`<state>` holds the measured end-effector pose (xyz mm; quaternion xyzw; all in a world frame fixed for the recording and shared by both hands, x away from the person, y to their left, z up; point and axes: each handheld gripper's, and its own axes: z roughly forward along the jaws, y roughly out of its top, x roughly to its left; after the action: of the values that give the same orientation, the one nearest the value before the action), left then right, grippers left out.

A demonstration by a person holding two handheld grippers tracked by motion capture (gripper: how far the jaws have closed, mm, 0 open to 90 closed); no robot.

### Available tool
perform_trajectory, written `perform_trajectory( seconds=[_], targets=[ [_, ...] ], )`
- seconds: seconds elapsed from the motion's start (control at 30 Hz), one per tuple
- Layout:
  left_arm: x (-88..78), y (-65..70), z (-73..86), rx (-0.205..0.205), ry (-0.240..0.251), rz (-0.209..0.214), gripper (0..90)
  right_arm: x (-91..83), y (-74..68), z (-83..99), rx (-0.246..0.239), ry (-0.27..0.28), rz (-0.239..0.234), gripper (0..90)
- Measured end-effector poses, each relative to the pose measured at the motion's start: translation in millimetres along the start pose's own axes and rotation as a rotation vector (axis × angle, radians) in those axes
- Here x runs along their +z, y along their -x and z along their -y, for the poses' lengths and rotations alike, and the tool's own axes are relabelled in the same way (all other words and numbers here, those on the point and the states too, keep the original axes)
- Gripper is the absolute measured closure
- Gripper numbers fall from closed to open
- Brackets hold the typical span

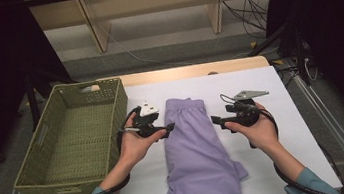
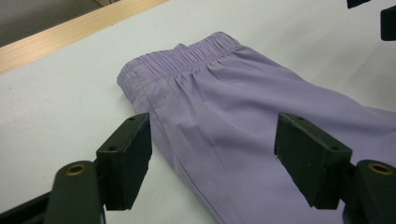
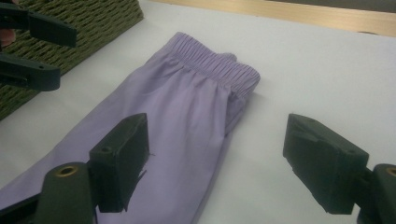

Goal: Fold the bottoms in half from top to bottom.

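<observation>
Folded lilac fabric shorts with a gathered elastic waistband [image 1: 195, 152] lying flat on the white table cover [image 1: 270, 89], between the two hand-held grippers. Left gripper [image 1: 168, 128] at the garment's left edge, jaws spread wide, nothing clamped, cloth lying beneath the gap in the left gripper view [image 2: 224, 135]. Right gripper [image 1: 215, 120] just beside the right edge, jaws likewise apart and empty. Woven olive-green rectangular basket [image 1: 71, 135] beyond the left gripper, away from the shorts.
</observation>
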<state>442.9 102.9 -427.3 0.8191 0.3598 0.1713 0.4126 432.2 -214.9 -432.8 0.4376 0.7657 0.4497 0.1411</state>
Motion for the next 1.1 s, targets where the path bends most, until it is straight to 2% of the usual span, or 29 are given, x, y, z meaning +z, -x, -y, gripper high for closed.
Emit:
perform_trajectory(
  seconds=[0.3, 0.57, 0.8, 1.1],
  targets=[
    [12.9, -7.7, -11.6, -0.004, -0.004, -0.018, 28.5, 14.4, 8.3, -13.3, 0.016, -0.004, 0.015, 23.8],
    [21.4, -16.4, -19.3, -0.027, -0.002, -0.043, 28.5, 25.2, 12.7, -24.0, 0.024, -0.015, 0.024, 23.8],
    [30.3, -22.5, -23.6, -0.044, -0.019, -0.056, 27.5, 36.5, 19.4, -34.8, 0.043, -0.030, 0.033, 23.8],
    [40.8, -30.4, -26.7, -0.059, -0.040, -0.063, 26.8, 49.9, 21.9, -43.9, 0.038, -0.055, 0.040, 24.0]
  ],
)
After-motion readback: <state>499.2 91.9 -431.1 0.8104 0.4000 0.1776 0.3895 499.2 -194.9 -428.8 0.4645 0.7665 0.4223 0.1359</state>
